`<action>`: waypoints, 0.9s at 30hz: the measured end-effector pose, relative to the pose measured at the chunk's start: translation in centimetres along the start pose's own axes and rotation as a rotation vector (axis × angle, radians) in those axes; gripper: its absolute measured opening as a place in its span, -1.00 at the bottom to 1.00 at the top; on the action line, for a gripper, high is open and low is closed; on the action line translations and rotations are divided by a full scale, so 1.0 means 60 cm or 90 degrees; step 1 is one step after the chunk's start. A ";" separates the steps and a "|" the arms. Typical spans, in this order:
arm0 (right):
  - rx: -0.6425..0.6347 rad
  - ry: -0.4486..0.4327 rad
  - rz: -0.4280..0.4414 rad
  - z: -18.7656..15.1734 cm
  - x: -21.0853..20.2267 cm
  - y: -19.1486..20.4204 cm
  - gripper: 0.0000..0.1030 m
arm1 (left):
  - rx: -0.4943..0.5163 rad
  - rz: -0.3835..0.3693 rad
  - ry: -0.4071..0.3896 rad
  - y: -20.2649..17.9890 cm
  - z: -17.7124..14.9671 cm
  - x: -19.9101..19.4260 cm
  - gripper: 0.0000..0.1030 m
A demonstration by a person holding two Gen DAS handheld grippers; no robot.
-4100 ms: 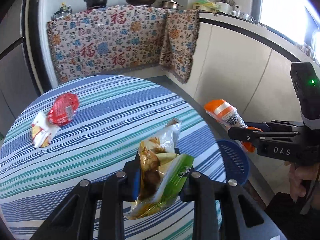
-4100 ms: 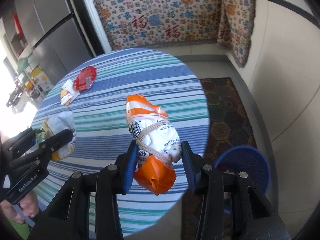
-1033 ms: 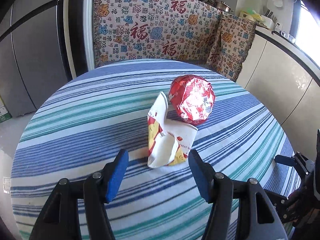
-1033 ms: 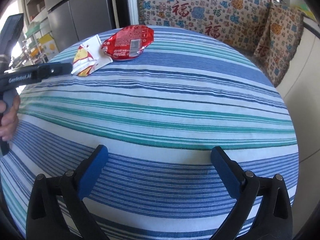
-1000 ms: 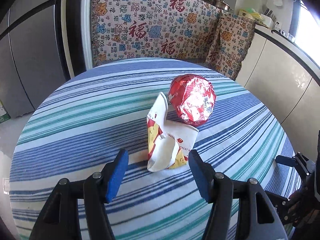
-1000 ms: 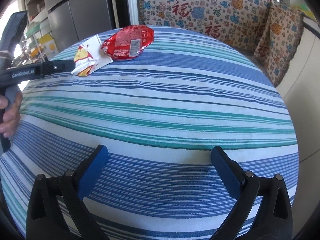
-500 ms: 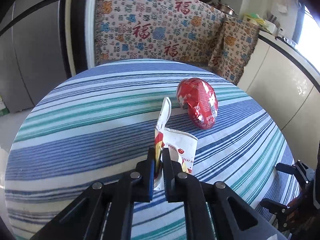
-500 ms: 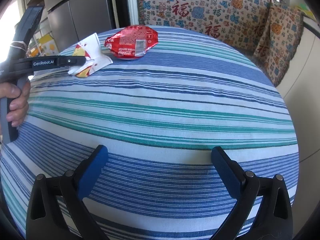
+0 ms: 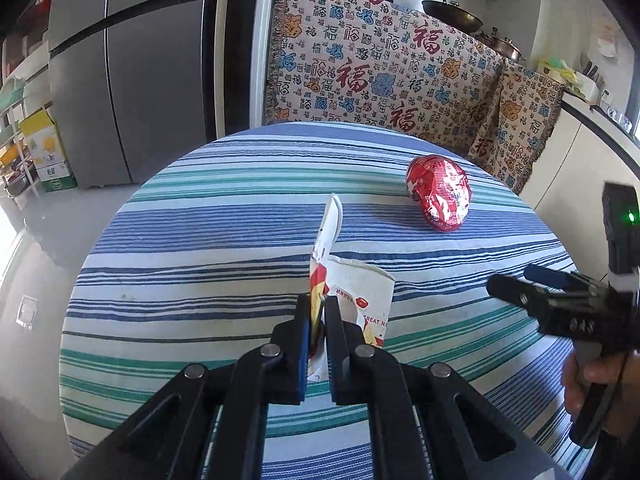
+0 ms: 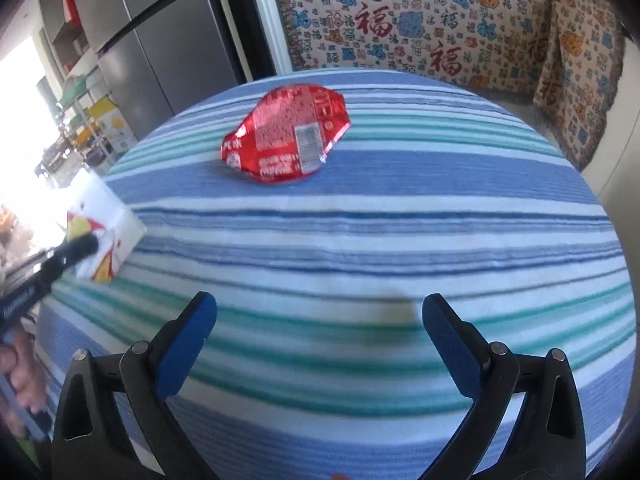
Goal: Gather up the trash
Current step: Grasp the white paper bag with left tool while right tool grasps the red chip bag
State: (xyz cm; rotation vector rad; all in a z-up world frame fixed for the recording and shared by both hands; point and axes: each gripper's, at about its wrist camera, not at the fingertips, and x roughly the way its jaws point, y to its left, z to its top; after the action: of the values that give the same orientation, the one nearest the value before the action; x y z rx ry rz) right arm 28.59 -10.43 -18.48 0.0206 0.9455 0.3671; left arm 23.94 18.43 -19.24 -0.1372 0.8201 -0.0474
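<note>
Left claw (image 9: 318, 322) pinches the paper cup (image 9: 352, 300), lifted just off the table (image 9: 200, 240), near side of the red wrapper (image 10: 286, 138). Right claw (image 10: 320, 340) spread, empty: bring it low over the wrapper, then close on an edge.

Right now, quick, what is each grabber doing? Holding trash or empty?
Left gripper: shut on the torn paper cup.
Right gripper: open and empty, aimed toward the red wrapper.

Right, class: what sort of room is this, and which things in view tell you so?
Most likely a home kitchen: a tall grey fridge, cooking pots on a cloth-draped counter, and a round table with a striped cloth.
</note>
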 end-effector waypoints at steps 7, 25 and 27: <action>0.060 -0.032 0.011 0.107 0.063 0.037 0.99 | -0.010 0.000 0.012 0.000 -0.011 0.015 -0.86; 0.070 -0.052 -0.013 0.096 0.014 -0.007 0.66 | 0.005 -0.029 0.002 -0.055 -0.009 0.005 -0.86; 0.060 -0.054 -0.012 0.082 -0.004 -0.015 0.66 | 0.014 -0.040 0.003 -0.075 -0.011 0.000 -0.86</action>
State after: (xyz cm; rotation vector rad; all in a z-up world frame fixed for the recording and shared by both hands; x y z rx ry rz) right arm 32.62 -10.65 -15.53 0.1127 0.8777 0.3016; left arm 23.48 13.93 -19.06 -0.1418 0.8196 -0.1153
